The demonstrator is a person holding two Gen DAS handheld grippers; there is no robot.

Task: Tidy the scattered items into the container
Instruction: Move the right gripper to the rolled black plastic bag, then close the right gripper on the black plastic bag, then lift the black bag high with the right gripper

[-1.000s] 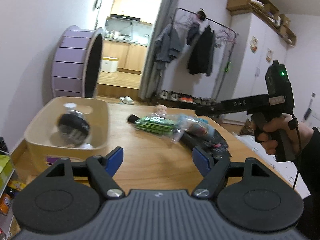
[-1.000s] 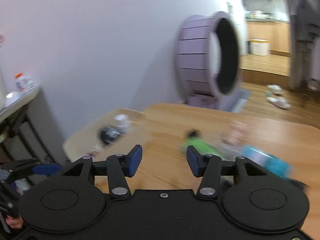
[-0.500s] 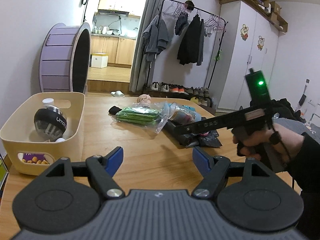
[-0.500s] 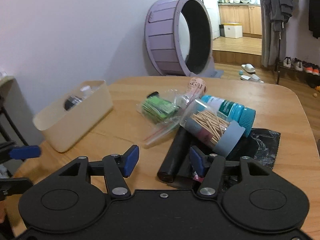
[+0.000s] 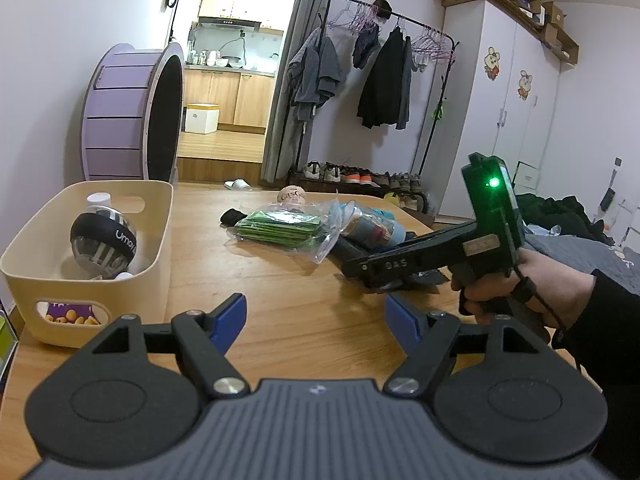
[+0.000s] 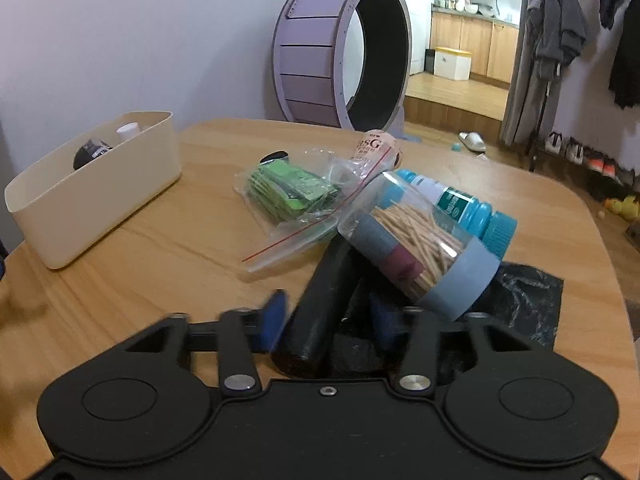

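- Here the right gripper (image 6: 326, 320), its jaws just closing, straddles the near end of the black cylindrical roll (image 6: 320, 300) at lower centre; whether its pads press yet is unclear.
- The roll's long axis runs away toward upper right.
- The left gripper (image 5: 316, 320) hangs apart, empty; the cream plastic bin (image 6: 100, 196) sits at far left.

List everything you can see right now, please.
table: one, wooden, under everything
bin: one, beige, table's left
ball: one, clear with black band, inside bin
zip bag: one, clear, green packets inside, table centre
tube: one, pink, behind zip bag
toothpick jar: one, clear with grey lid, on black roll
bottle: one, teal, behind jar
black roll: one, black, nearest
wheel: one, purple, beyond table
left hand-held gripper: one, blue pads, open, empty
right hand-held gripper: one, blue pads, jaws just closing around black roll
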